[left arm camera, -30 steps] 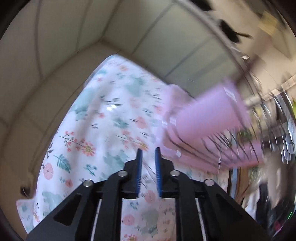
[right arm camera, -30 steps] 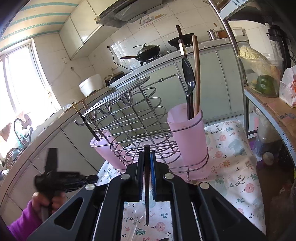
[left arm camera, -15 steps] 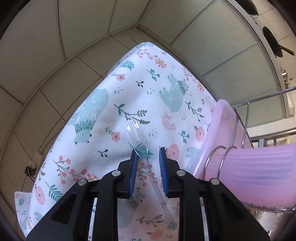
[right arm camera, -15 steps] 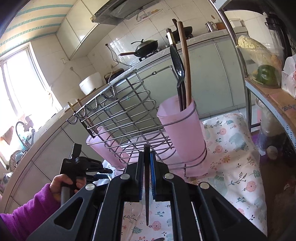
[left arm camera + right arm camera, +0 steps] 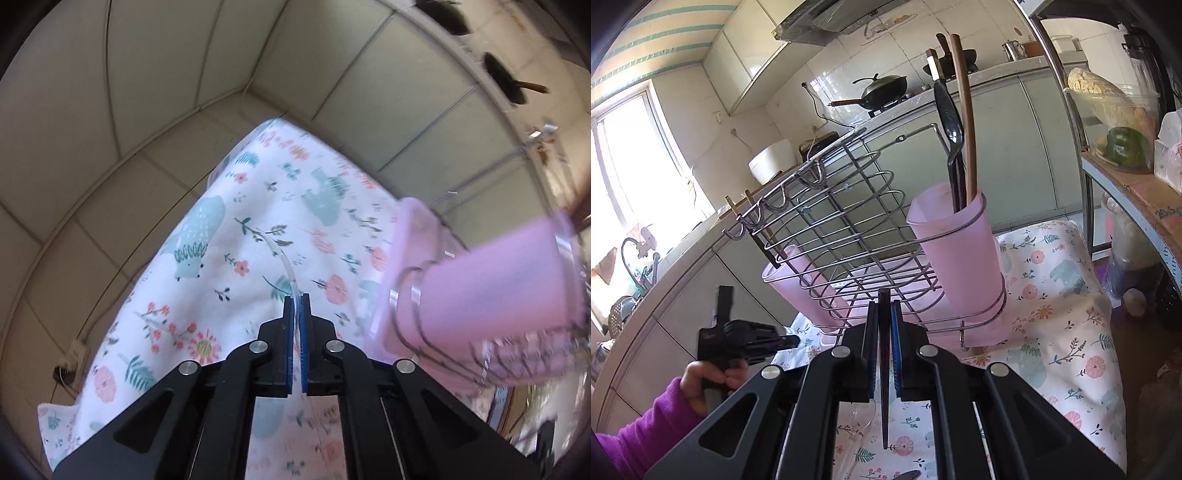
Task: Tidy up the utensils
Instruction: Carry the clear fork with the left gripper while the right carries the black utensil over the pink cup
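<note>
While my left tool (image 5: pixel 296 301) points steeply down at the floral cloth (image 5: pixel 192 280) on the counter, its blue pads are pressed together on the handle of a clear plastic utensil (image 5: pixel 284 262), whose far end curves out over the cloth; I cannot tell whether it is a fork or a spoon. Just to the right stands the wire rack (image 5: pixel 413 295) with a pink cup (image 5: pixel 491 284) in it, blurred in this view.

My right tool (image 5: pixel 884 314) is clamped on a thin dark utensil (image 5: pixel 884 373), which stands upright between the pads, its lower end hanging above the cloth. Beyond it the wire rack (image 5: pixel 849 206) carries pink cups; the right-hand cup (image 5: pixel 956 254) holds a black spoon (image 5: pixel 948 114) and a brown wooden stick (image 5: pixel 964 110). My left hand (image 5: pixel 709 380), in a purple sleeve (image 5: pixel 639 424), grips its tool at lower left.
</note>
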`<action>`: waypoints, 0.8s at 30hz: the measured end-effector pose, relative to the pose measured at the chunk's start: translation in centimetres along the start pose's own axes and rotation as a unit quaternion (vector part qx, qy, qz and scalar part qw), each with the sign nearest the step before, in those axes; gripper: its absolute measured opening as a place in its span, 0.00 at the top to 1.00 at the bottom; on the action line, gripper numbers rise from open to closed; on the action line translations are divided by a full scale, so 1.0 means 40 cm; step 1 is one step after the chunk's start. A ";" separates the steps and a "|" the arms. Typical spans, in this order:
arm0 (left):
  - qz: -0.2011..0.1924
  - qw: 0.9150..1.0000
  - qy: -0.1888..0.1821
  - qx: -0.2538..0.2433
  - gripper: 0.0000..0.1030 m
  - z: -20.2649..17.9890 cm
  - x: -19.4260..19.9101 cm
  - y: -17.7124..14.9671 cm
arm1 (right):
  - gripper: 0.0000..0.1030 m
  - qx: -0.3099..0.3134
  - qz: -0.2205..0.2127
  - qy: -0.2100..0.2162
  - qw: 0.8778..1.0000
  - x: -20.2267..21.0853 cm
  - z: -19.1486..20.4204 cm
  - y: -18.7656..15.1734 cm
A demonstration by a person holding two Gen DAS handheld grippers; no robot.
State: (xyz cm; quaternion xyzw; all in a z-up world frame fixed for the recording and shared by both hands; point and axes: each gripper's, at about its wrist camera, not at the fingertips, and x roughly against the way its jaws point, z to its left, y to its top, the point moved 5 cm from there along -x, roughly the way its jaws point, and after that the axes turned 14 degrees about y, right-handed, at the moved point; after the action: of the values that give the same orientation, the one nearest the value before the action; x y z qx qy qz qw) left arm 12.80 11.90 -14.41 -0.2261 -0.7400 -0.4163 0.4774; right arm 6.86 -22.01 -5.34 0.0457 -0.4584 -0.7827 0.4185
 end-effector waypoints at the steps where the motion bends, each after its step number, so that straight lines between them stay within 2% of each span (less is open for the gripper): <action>1: -0.009 1.000 -0.010 -0.005 0.98 0.000 0.021 -0.006 | 0.94 0.001 0.000 0.000 1.000 -0.001 0.002 -0.001; 9: -0.100 0.993 -0.048 -0.049 0.98 -0.023 0.202 -0.057 | 0.94 0.015 -0.007 -0.002 1.000 0.019 0.035 0.000; 14: -0.162 0.982 -0.063 -0.078 0.98 -0.033 0.314 -0.074 | 0.94 0.022 -0.013 -0.001 1.000 0.037 0.052 0.001; 20: -0.205 0.970 -0.098 -0.088 0.98 -0.042 0.421 -0.088 | 0.94 0.026 -0.022 0.001 0.999 0.060 0.066 0.006; 24: -0.229 0.962 -0.108 -0.098 0.98 -0.057 0.445 -0.085 | 0.94 0.027 -0.028 0.002 0.999 0.073 0.069 0.010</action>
State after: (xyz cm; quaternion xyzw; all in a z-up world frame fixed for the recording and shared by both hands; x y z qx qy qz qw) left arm 3.63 7.00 0.61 -0.1400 -0.7744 -0.5585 0.2624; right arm 3.96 -22.25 -2.56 0.0710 -0.4773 -0.7812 0.3960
